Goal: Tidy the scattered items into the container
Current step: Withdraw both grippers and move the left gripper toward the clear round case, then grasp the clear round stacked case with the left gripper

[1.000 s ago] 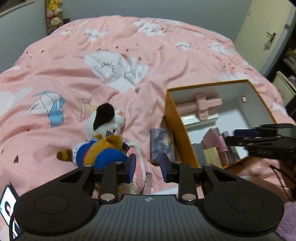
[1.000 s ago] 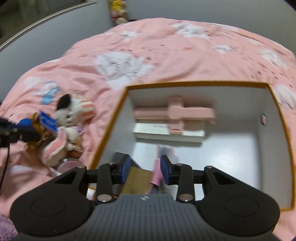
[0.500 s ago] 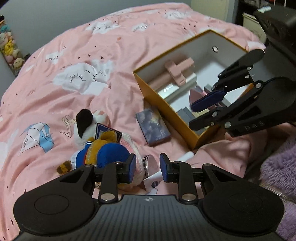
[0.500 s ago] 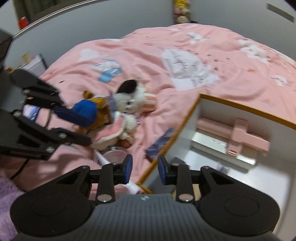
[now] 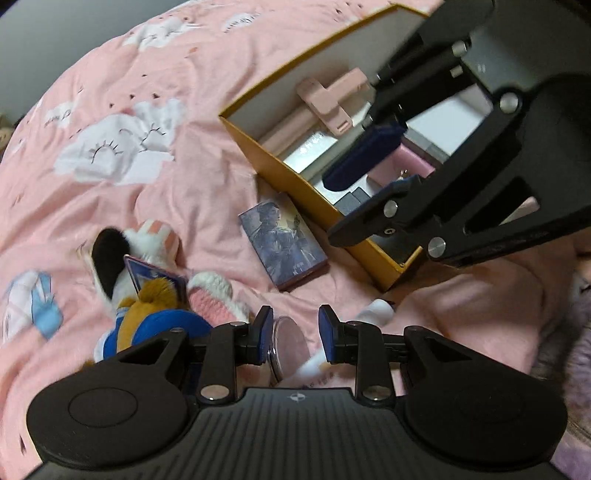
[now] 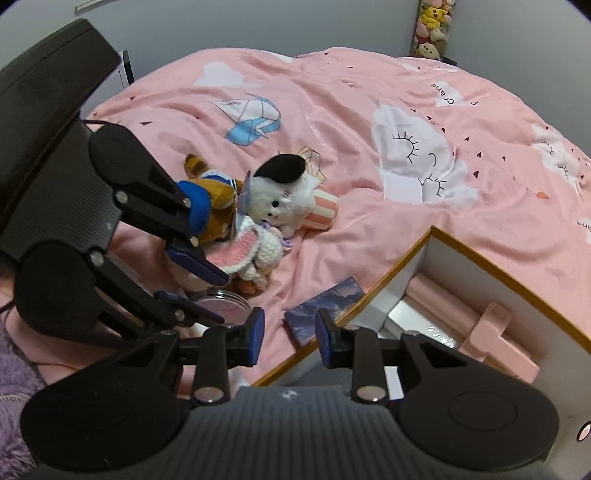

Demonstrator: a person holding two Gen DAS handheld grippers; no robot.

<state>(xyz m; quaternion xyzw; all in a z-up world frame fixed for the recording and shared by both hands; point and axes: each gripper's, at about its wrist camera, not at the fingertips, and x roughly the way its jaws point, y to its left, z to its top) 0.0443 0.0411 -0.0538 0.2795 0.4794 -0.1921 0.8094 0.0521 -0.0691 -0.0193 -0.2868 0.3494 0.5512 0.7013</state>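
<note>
An orange-walled box (image 5: 295,177) (image 6: 391,280) with a white inside sits on the pink bed and holds a pink bar-shaped item (image 5: 332,99) (image 6: 495,332) and other small things. Beside it lie a purple picture card box (image 5: 284,240) (image 6: 325,306), a heap of plush toys (image 5: 147,295) (image 6: 273,206), a round clear-lidded tin (image 5: 288,343) (image 6: 225,306) and a white tube (image 5: 373,310). My left gripper (image 5: 295,339) is open and empty over the tin. My right gripper (image 6: 288,336) is open and empty over the box's near corner.
The pink quilt (image 6: 406,129) covers the whole bed. A purple fluffy fabric (image 5: 576,332) lies at the near edge. A shelf of small plush toys (image 6: 432,29) stands against the far wall.
Both grippers have swung toward each other and the loose items. The right gripper has left the box's inside and now looks at the toys. The left has closed in on the tin.
</note>
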